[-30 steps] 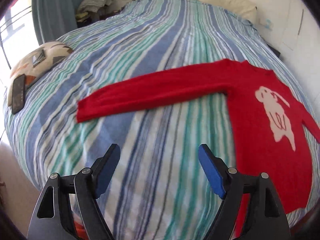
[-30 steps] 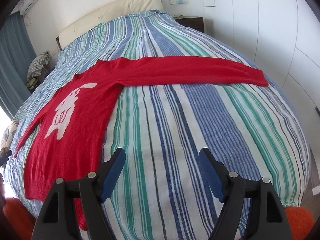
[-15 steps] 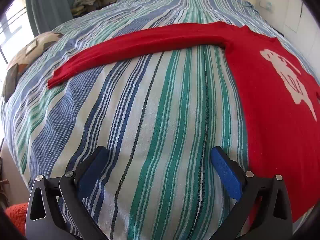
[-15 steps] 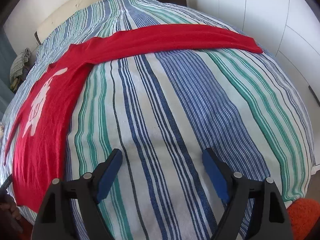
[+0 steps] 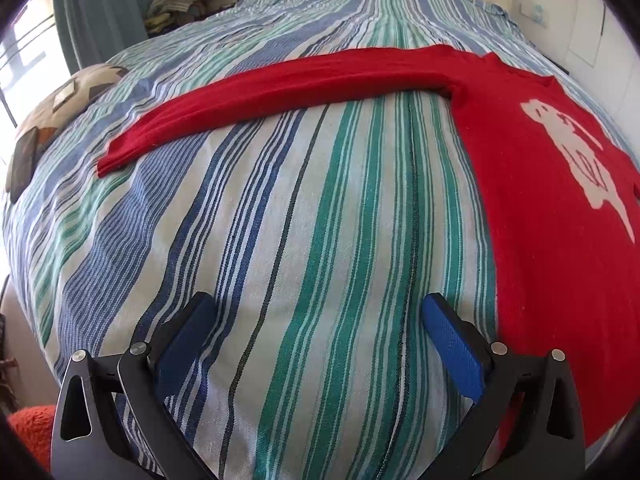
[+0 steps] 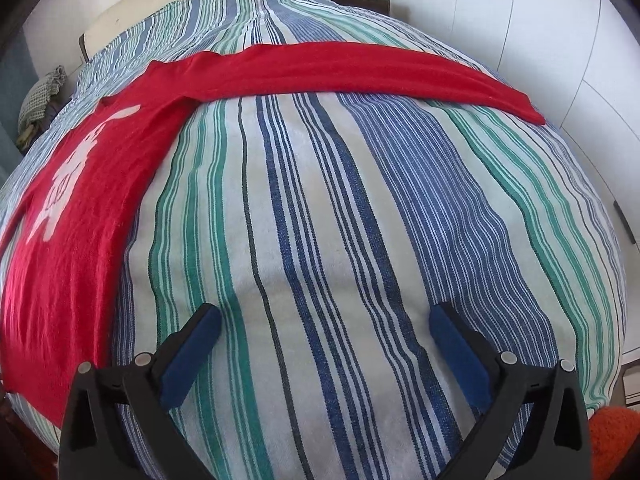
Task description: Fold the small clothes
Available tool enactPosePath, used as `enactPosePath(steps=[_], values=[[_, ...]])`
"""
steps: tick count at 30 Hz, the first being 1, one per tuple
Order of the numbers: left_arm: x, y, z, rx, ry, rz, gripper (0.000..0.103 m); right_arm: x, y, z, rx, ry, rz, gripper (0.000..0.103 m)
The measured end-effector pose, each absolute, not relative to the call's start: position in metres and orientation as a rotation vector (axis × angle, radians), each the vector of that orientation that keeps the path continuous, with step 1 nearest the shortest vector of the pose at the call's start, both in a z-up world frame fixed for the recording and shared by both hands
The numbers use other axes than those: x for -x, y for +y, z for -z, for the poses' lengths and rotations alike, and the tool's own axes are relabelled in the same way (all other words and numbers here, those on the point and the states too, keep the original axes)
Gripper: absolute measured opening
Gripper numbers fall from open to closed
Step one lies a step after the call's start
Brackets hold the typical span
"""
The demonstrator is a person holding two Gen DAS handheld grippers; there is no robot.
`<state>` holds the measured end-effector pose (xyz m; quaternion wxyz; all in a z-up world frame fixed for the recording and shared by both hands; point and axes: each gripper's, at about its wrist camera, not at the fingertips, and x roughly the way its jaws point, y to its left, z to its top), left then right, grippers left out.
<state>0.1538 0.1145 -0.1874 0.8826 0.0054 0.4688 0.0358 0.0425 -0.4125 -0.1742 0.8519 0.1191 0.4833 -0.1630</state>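
Observation:
A small red sweater (image 5: 552,248) with a white animal print lies flat on the striped bed, both sleeves spread out sideways. In the left wrist view one sleeve (image 5: 280,92) runs left, its cuff at the far left. In the right wrist view the sweater body (image 6: 80,208) is at the left and the other sleeve (image 6: 380,72) runs right. My left gripper (image 5: 318,316) is open and empty, low over the bedspread, short of the sleeve. My right gripper (image 6: 324,320) is open and empty, low over the bedspread, short of the other sleeve.
The striped bedspread (image 5: 280,240) covers the whole bed. A patterned cushion (image 5: 68,100) and a dark phone (image 5: 22,160) lie at the bed's left edge. White wardrobe doors (image 6: 560,40) stand to the right. Orange rug (image 6: 616,432) shows on the floor.
Both grippers have come down close to the bedspread and moved forward toward the sleeves. Both stay open. The sweater has not moved.

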Motion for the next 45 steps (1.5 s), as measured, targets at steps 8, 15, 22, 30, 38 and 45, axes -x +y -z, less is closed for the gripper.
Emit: enactPosePath(steps=[8, 15, 22, 30, 38, 45], values=[[-0.152, 0.115, 0.188, -0.01, 0.969, -0.07, 0.102, -0.043, -0.406, 0.176, -0.207, 1.006, 0.362, 0.103], [-0.152, 0.114, 0.186, -0.017, 0.966, -0.076, 0.103, -0.044, -0.405, 0.176, -0.2, 1.003, 0.364, 0.103], [-0.148, 0.114, 0.187, -0.02, 0.941, -0.073, 0.103, -0.043, -0.405, 0.176, -0.2, 1.002, 0.363, 0.103], [-0.138, 0.107, 0.163, -0.092, 0.872, -0.051, 0.102, -0.04, -0.4, 0.157, -0.169, 0.969, 0.381, 0.102], [-0.145, 0.103, 0.159, -0.117, 0.855, -0.047, 0.102, -0.04, -0.39, 0.137, -0.116, 0.871, 0.349, 0.102], [-0.16, 0.111, 0.154, -0.07, 0.867, -0.033, 0.102, -0.045, -0.402, 0.118, -0.148, 0.821, 0.373, 0.102]])
